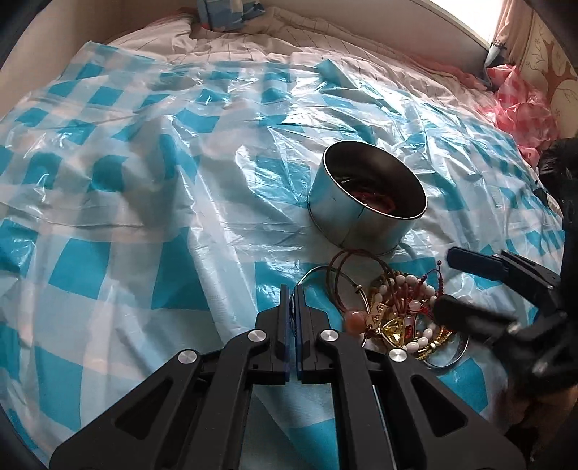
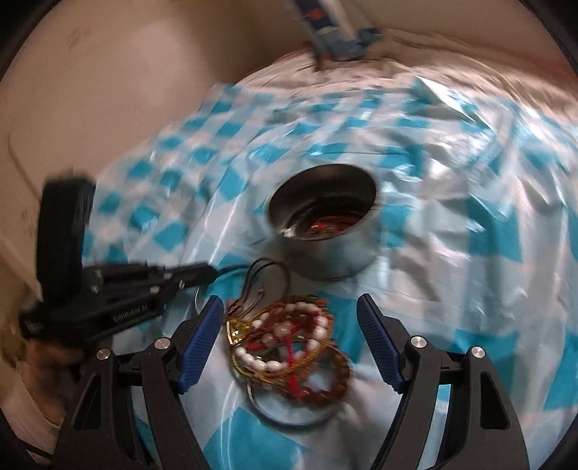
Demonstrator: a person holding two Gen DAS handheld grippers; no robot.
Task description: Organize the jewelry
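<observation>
A pile of bracelets (image 1: 401,311) with white beads, red cords and gold charms lies on a blue-and-white checked plastic sheet (image 1: 144,202). It also shows in the right wrist view (image 2: 289,340). A round metal tin (image 1: 365,202) stands just beyond it, holding red cord jewelry (image 2: 325,227). My left gripper (image 1: 293,293) is shut at the pile's left edge, touching a thin silver bangle (image 1: 314,273); whether it grips the bangle is unclear. My right gripper (image 2: 289,307) is open with the pile between its blue pads (image 2: 202,340).
The sheet covers a bed with white bedding (image 1: 231,47). A pink plastic bag (image 1: 520,105) lies at the far right by the headboard. A blue-and-white object (image 1: 224,14) sits at the bed's far end. A wall (image 2: 108,72) runs along the left.
</observation>
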